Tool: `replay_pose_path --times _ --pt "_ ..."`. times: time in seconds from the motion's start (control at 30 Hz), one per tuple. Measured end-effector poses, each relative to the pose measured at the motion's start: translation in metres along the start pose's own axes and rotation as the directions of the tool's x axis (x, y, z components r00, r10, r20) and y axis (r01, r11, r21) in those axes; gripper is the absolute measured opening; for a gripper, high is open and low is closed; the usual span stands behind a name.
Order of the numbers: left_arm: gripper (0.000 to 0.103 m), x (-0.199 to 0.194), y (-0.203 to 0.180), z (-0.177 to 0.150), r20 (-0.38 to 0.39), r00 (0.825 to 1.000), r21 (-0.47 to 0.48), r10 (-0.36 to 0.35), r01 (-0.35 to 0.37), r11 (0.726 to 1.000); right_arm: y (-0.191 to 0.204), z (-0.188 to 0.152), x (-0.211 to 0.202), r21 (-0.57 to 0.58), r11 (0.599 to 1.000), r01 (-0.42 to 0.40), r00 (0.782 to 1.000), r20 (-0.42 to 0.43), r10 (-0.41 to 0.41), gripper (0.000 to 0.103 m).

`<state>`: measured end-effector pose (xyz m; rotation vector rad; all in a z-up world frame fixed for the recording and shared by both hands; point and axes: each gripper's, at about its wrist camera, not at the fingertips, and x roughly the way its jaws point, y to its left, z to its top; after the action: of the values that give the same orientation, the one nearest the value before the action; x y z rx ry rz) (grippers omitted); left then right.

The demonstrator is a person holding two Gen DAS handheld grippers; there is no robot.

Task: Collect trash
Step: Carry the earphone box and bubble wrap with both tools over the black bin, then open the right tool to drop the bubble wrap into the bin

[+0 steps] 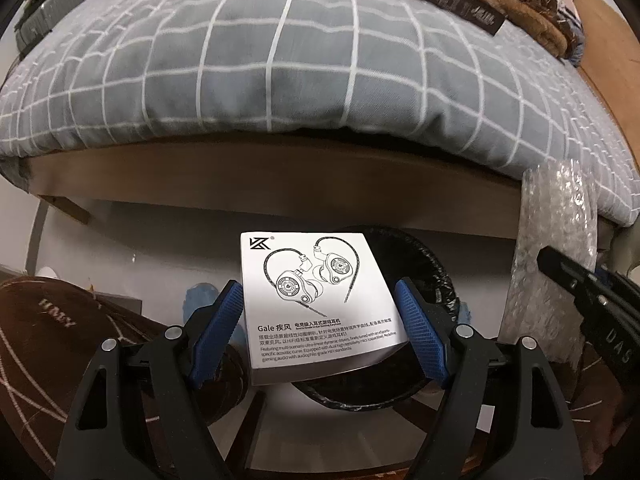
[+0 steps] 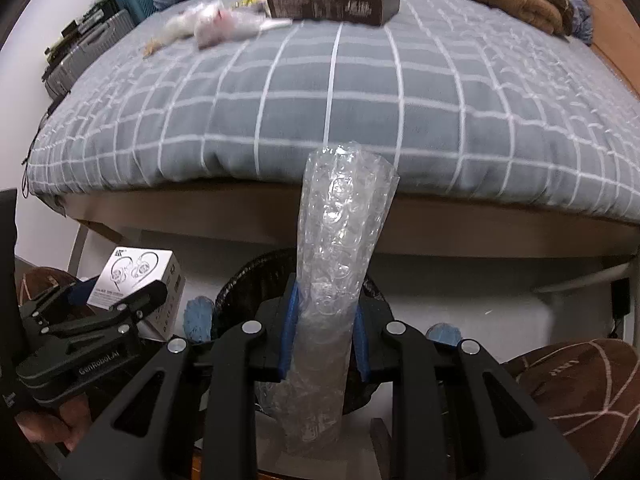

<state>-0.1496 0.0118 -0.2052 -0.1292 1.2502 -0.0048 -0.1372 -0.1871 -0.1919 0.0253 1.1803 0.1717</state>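
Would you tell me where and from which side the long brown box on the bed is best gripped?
Grip the brown box across its narrow width near the middle, coming from above: it lies flat on the bed with its top face free and the long sides exposed.

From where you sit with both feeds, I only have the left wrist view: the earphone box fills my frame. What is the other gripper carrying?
Observer: The right gripper is shut on a roll of bubble wrap, standing up between its fingers.
Operator: Is a bin under it?
Observer: Yes, a black-lined bin sits directly below that roll.
Operator: Any trash left on the bed?
Observer: A crumpled clear wrapper and a dark brown carton lie on the checked cover.
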Motion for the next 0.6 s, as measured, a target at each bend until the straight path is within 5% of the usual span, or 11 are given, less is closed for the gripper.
replay_pose_path --times 0.6 --pt "0.077 0.056 0.011 -0.002 -0.101 0.994 -0.017 0.03 -0.032 0.999 0.015 -0.019 0.075 -0.01 0.999 -0.031 0.989 -0.144 0.029 0.028"
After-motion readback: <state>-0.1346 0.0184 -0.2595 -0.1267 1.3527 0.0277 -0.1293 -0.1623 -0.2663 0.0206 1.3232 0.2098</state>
